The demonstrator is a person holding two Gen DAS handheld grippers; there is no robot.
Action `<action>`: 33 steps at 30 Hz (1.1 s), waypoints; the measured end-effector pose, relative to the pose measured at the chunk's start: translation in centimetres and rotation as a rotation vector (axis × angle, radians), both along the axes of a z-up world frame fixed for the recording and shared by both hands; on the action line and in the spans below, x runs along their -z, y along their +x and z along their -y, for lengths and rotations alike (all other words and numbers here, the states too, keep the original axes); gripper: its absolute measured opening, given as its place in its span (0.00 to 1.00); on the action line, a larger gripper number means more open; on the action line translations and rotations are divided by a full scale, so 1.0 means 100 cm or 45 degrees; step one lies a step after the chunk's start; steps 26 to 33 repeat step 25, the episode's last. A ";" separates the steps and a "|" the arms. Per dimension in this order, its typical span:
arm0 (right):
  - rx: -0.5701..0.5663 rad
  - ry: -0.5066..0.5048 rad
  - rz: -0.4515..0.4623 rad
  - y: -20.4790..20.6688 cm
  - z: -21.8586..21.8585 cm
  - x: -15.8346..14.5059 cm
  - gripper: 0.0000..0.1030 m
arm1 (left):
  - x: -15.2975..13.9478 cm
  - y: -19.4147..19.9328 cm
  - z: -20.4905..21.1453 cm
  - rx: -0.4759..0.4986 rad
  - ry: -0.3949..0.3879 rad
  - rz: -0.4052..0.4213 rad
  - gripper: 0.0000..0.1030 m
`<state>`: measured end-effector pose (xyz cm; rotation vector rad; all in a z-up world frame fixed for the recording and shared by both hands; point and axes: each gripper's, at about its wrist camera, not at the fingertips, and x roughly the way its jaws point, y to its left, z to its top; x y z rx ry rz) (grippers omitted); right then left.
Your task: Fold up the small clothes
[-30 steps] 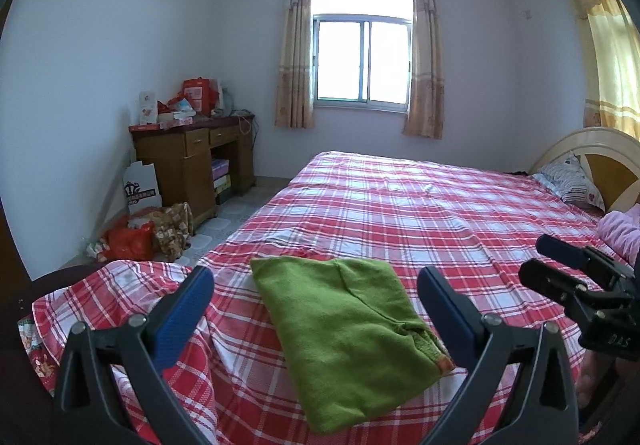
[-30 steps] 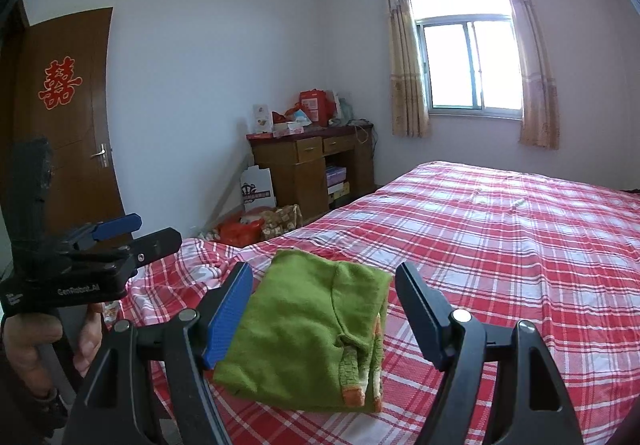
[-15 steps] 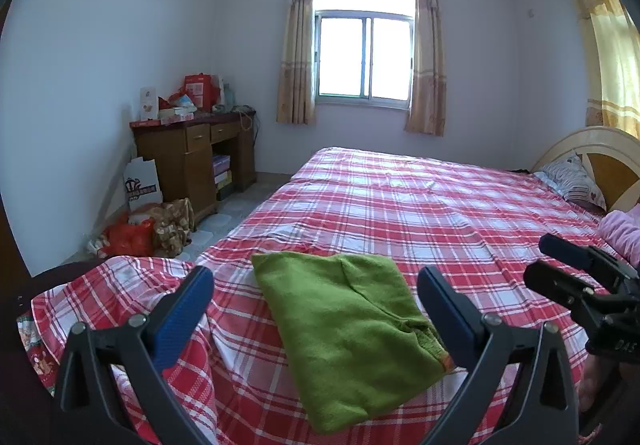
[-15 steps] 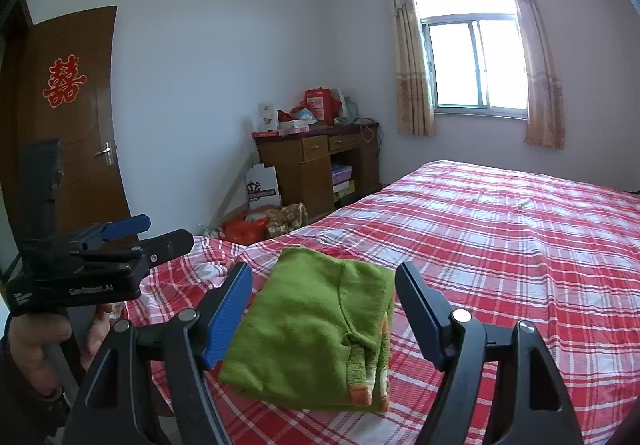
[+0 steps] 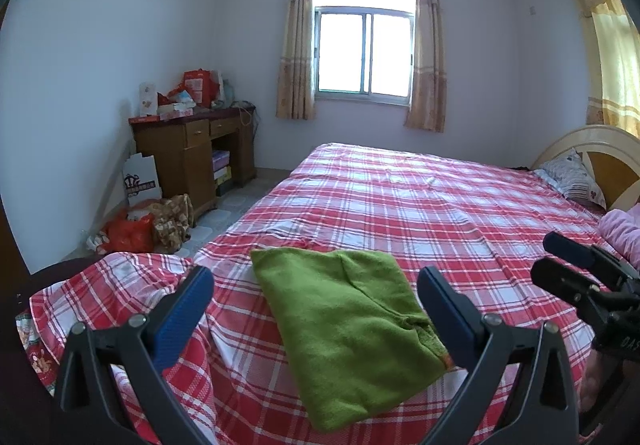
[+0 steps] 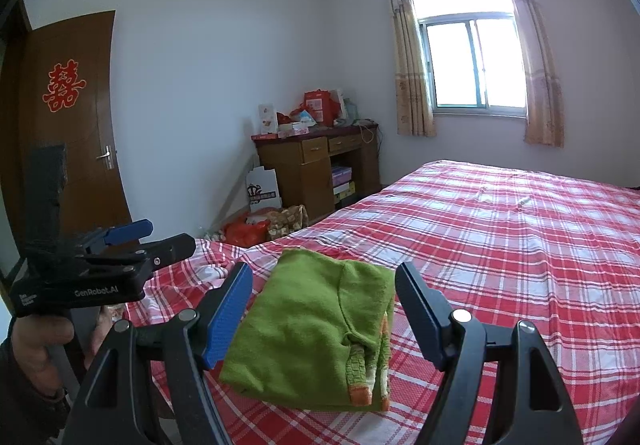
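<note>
A folded green garment [image 5: 344,329] lies flat on the red plaid bedspread [image 5: 420,205], near the foot corner of the bed. In the right wrist view the garment [image 6: 316,329] shows an orange-trimmed cuff [image 6: 360,385] at its near right edge.

Left gripper [image 5: 316,309]: jaws wide apart, blue pads on either side of the garment as seen from its camera, raised above the bedspread. Nothing sits between the pads in contact; the garment lies beyond and below them. In the right wrist view the same gripper [image 6: 160,241] appears at the left edge, held by a hand [image 6: 36,341], with its fingers spread and clear of the cloth.

Right gripper [image 6: 324,309]: jaws wide apart, empty. The garment appears between the two pads in the camera's line of sight but is not touched. In the left wrist view this gripper [image 5: 560,265] enters from the right edge, above the bedspread and well apart from the garment.

Surroundings: a wooden desk [image 5: 192,157] stands against the far left wall, loaded with boxes and red bags. More bags [image 5: 132,233] rest on the floor beside it. A curtained window [image 5: 364,53] is centred on the far wall. A pillow [image 5: 572,177] lies at the headboard [image 5: 592,141]. A brown door [image 6: 72,125] with a red paper emblem is visible in the right wrist view.
</note>
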<state>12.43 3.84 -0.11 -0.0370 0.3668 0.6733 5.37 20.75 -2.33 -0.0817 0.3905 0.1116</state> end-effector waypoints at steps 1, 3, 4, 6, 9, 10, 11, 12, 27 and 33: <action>0.001 0.002 0.002 0.000 0.001 0.000 0.72 | 0.000 0.000 0.000 -0.003 0.001 0.001 1.00; 0.002 0.007 0.007 -0.001 0.001 0.000 0.72 | 0.000 -0.001 0.000 -0.009 0.001 0.005 1.00; 0.002 0.010 0.011 -0.002 0.002 0.000 0.72 | 0.001 -0.002 0.000 -0.013 -0.001 0.008 1.00; 0.003 0.014 0.020 -0.003 0.003 0.000 0.72 | 0.000 -0.003 0.000 -0.018 0.001 0.017 1.00; 0.004 0.015 0.020 -0.003 0.003 0.000 0.72 | -0.002 -0.003 0.001 -0.021 0.009 0.024 1.00; 0.004 0.016 0.019 -0.003 0.003 0.000 0.72 | -0.003 -0.004 0.001 -0.018 0.011 0.025 1.00; 0.004 0.015 0.017 -0.003 0.002 0.000 0.72 | -0.003 -0.003 0.001 -0.017 0.014 0.023 1.00; 0.002 0.013 0.013 -0.003 0.002 0.001 0.72 | -0.003 -0.003 0.001 -0.018 0.017 0.020 1.00; -0.037 -0.021 -0.009 -0.005 -0.006 0.008 0.73 | 0.005 0.004 -0.001 -0.035 0.024 -0.014 1.00; -0.037 -0.021 -0.009 -0.005 -0.006 0.008 0.73 | 0.005 0.004 -0.001 -0.035 0.024 -0.014 1.00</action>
